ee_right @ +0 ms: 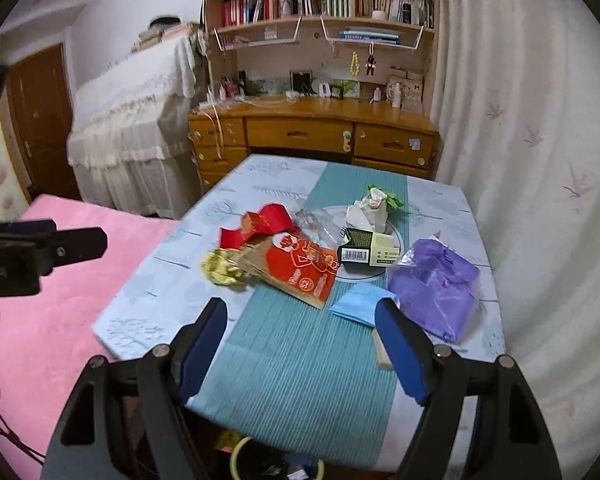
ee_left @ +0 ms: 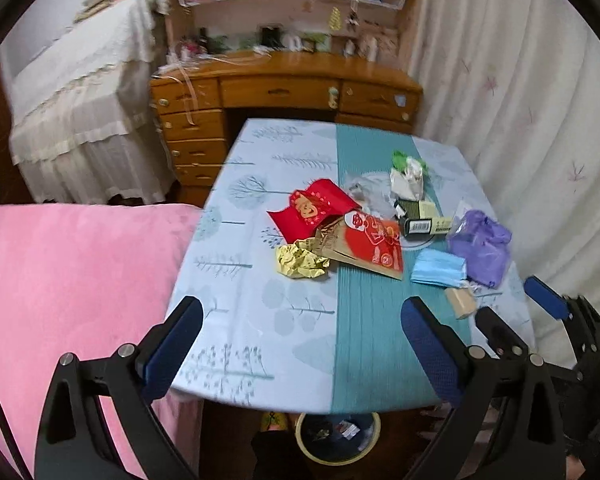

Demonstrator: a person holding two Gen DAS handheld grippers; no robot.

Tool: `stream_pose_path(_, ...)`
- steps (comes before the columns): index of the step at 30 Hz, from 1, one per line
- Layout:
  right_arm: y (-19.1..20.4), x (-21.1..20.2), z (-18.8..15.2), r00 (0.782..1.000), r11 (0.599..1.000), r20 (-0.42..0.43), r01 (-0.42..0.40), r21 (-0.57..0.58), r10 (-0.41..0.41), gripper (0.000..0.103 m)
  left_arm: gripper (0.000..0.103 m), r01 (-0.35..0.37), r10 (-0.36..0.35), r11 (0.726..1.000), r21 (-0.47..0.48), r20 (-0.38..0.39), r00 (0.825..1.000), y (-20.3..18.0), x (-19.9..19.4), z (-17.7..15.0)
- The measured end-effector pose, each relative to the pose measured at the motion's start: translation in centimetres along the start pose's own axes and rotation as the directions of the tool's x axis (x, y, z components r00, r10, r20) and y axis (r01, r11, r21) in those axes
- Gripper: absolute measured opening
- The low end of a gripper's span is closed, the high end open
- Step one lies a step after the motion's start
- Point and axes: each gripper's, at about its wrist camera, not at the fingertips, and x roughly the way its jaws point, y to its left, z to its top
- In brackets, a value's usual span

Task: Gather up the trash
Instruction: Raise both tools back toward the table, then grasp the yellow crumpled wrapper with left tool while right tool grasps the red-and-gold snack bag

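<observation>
Nearest to us, both tools hang above the near edge of the table (ee_left: 236, 360), each with nothing between its blue pads. Our left gripper (ee_left: 302, 320) is spread wide and released over the pale tree-print cloth. Our right gripper (ee_right: 302, 322) is released too, poised over the teal strip, and it shows at the right edge of the left view as well. Under the table edge, a yellow-rimmed bin (ee_left: 338, 440) sits on the floor with scraps inside.

Moving up the table, here is the trash, all lying loose: a small tan block (ee_left: 462, 302) just beside the right gripper's pad, a blue face mask (ee_right: 358, 304), and a crumpled purple bag (ee_right: 436, 284) to its right. Left of centre, a crushed yellow wrapper (ee_right: 222, 267) touches a red and brown paper bag (ee_right: 300, 270), with a red packet (ee_left: 314, 210) behind. Further on, a dark carton (ee_right: 366, 248), then white crumpled paper (ee_right: 370, 212) with green bits.

Pink bedding (ee_right: 56, 320) lies left; a wooden desk (ee_right: 312, 128) stands beyond.
</observation>
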Motion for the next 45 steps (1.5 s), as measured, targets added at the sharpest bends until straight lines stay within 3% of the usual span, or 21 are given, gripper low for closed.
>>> stream_pose_path(7,3.5,8.4,0.1,0.992,0.993,-0.072,0.101,-0.060,-0.105,0.073,0.086,0.064,-0.057,0.995,0.071,-0.106,0.993,2.3,9.2,2.5)
stream_pose_path(16,7.0,17.1,0.0,0.971,0.963,-0.091,0.201,-0.177,-0.219,0.073,0.086,0.202,-0.189,0.979,0.032,-0.235,0.953,5.1,19.5,4.5)
stream_pose_path(19,7.8,18.9,0.1,0.970,0.954,-0.084,0.208,-0.214,-0.230,0.073,0.086,0.229,-0.215,0.973,0.024,-0.257,0.942,5.6,21.1,5.0)
stream_pose_path(27,6.6,18.7,1.5,0.987,0.984,-0.101,0.111,-0.138,-0.125,0.073,0.086,0.293,-0.271,0.955,0.034,-0.290,0.918,6.1,23.2,5.9)
stream_pose_path(32,7.1,19.7,1.2,0.981,0.965,-0.118,0.124,-0.233,-0.155,0.073,0.086,0.323,-0.297,0.946,0.028,-0.325,0.898,5.7,24.5,5.7)
stream_pose_path(36,7.8,21.0,1.4,0.976,0.962,-0.142,0.127,-0.243,-0.165,0.073,0.086,0.346,-0.319,0.938,0.015,-0.348,0.881,5.4,25.5,5.6)
stream_pose_path(40,8.2,22.8,1.1,0.968,0.943,-0.116,0.185,-0.276,-0.224,0.073,0.085,0.363,-0.335,0.932,0.008,-0.368,0.868,5.2,26.4,5.6)
stream_pose_path(45,8.8,25.2,1.2,0.952,0.924,-0.077,0.265,-0.277,-0.297,0.073,0.060,0.390,-0.358,0.921,0.004,-0.386,0.850,4.9,27.2,6.1)
